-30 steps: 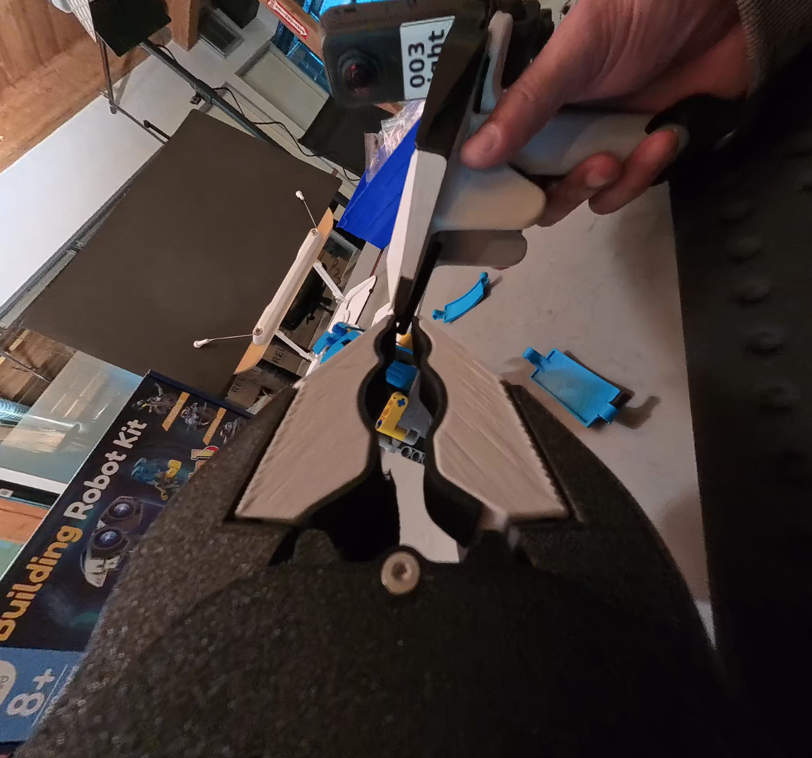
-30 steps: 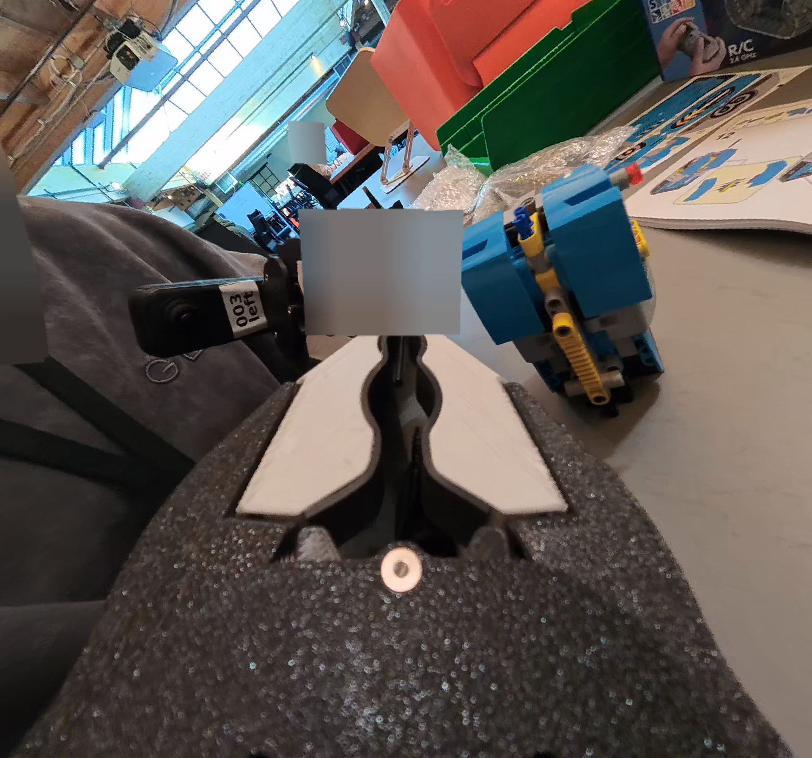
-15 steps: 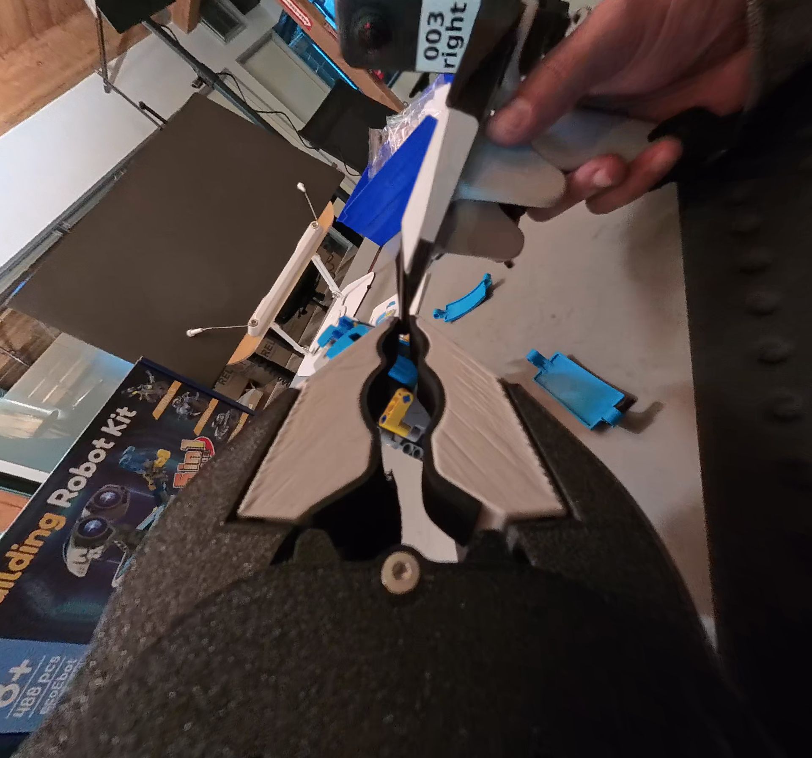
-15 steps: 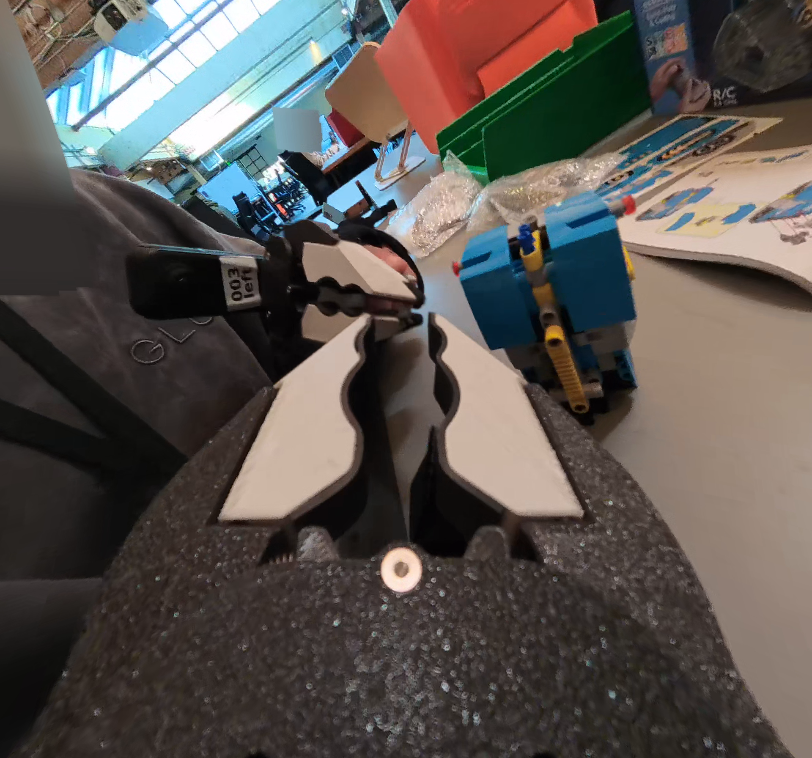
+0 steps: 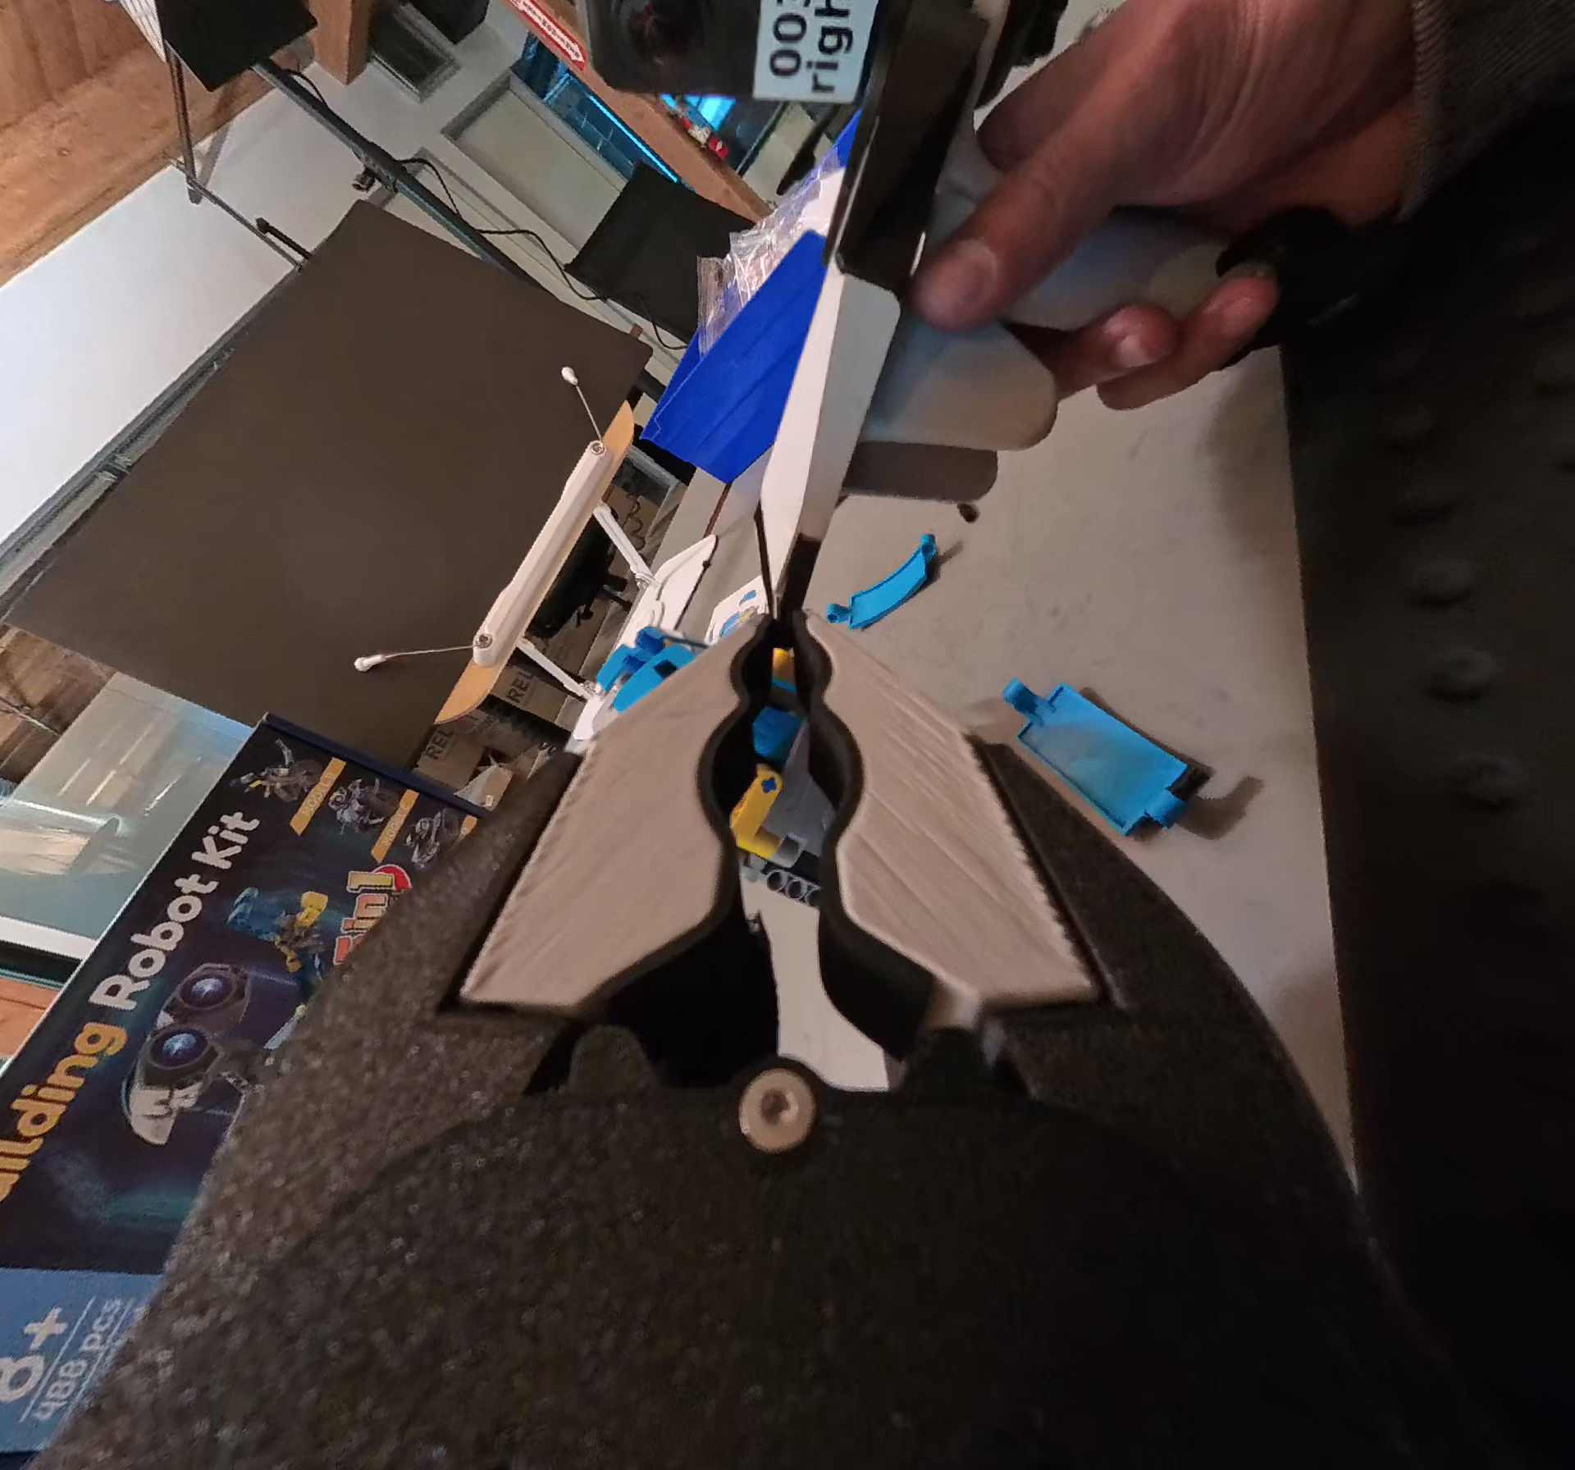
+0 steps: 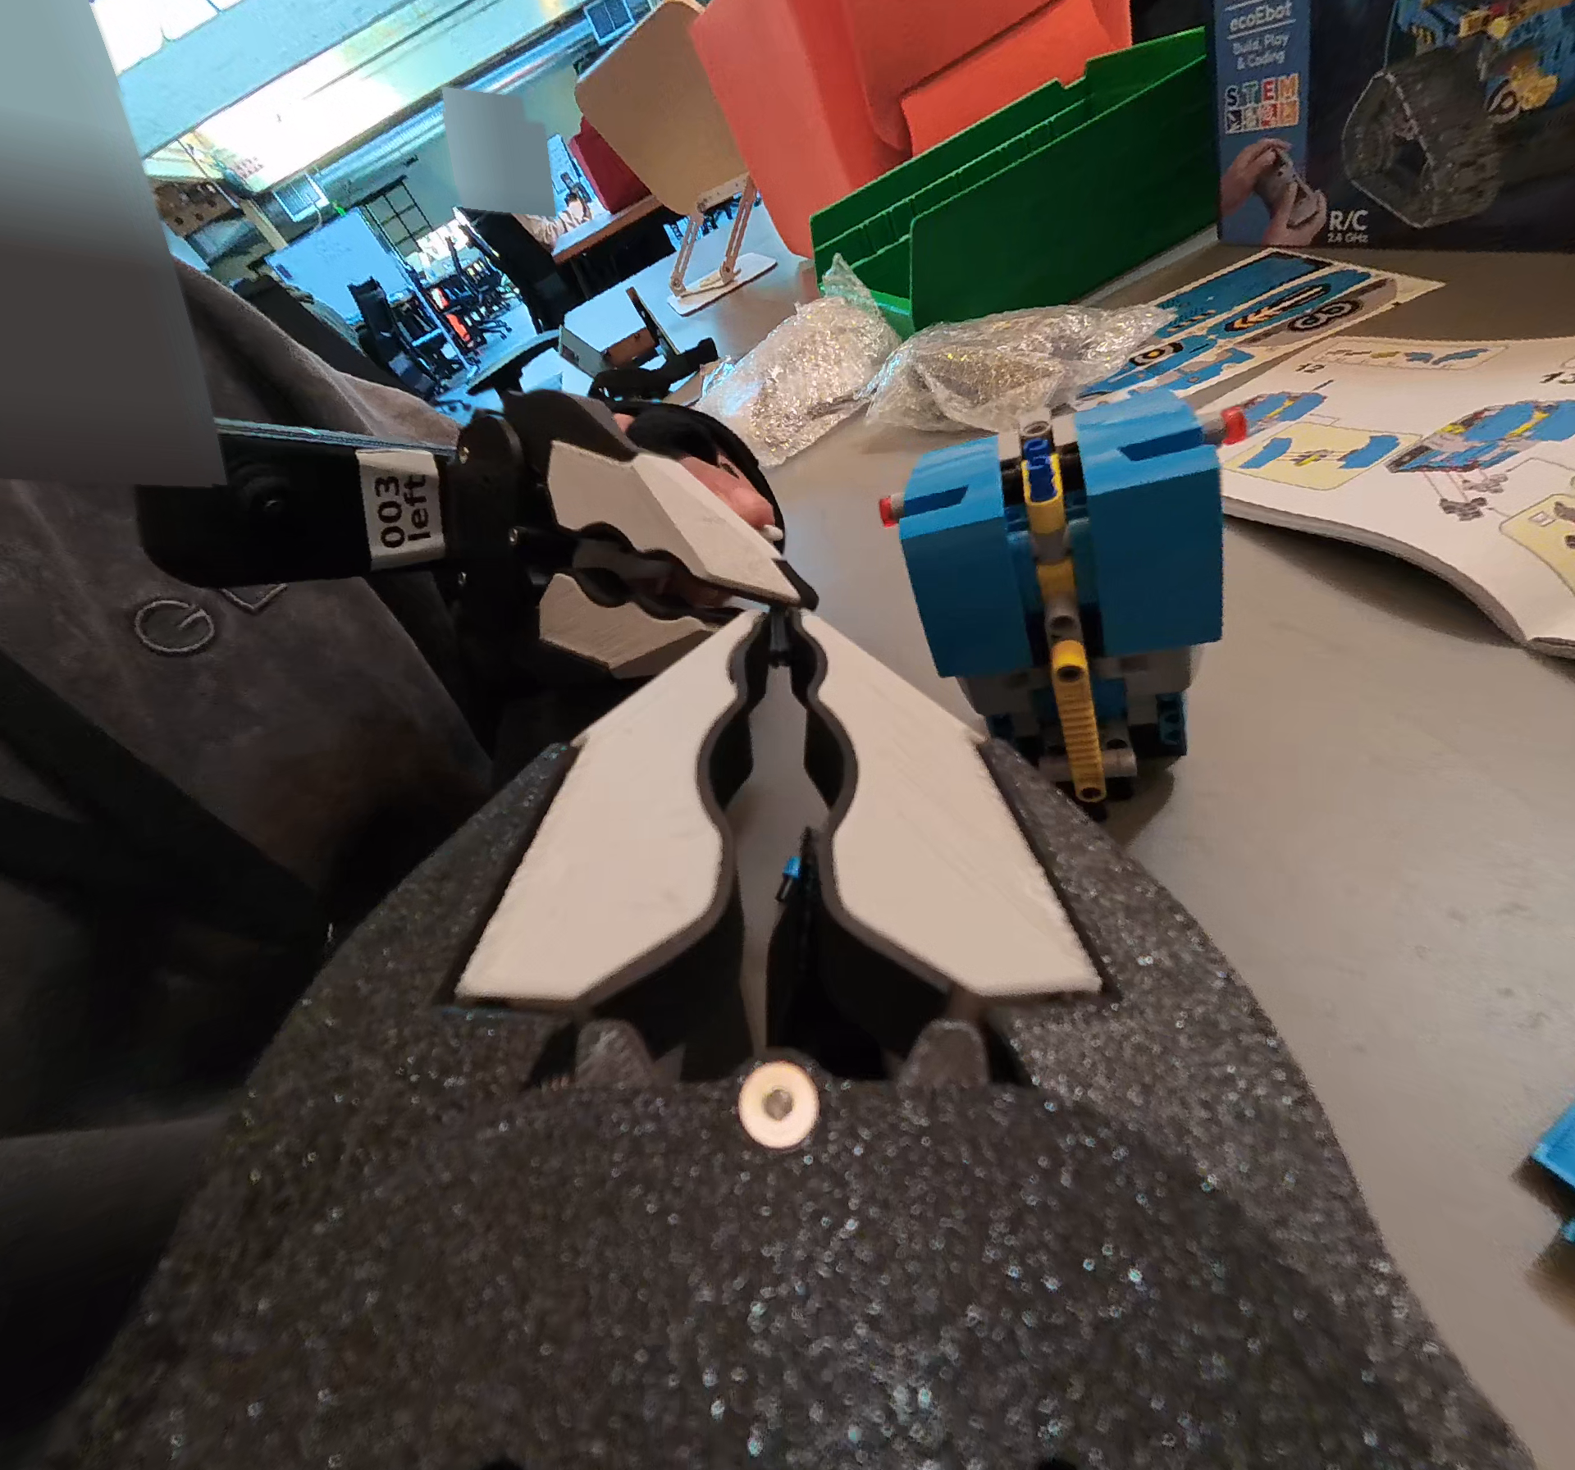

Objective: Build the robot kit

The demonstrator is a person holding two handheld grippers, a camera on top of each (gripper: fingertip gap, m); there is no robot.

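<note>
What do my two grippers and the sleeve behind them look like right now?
Both the left gripper and the right gripper have tapered white fingers with black wavy inner edges, speckled black bodies, a silver centre screw and a white-labelled black camera. The sleeve is grey knit.

Ahead-right of the right gripper (image 6: pixel 780 632): blue brick model (image 6: pixel 1057 568) upright on the bench (image 6: pixel 1364 832). Beyond it: instruction booklet (image 6: pixel 1398 483), two clear bags (image 6: pixel 1006 364), green bin (image 6: pixel 1048 227), orange bin (image 6: pixel 903 40), printed kit box (image 6: pixel 1398 65).
</note>
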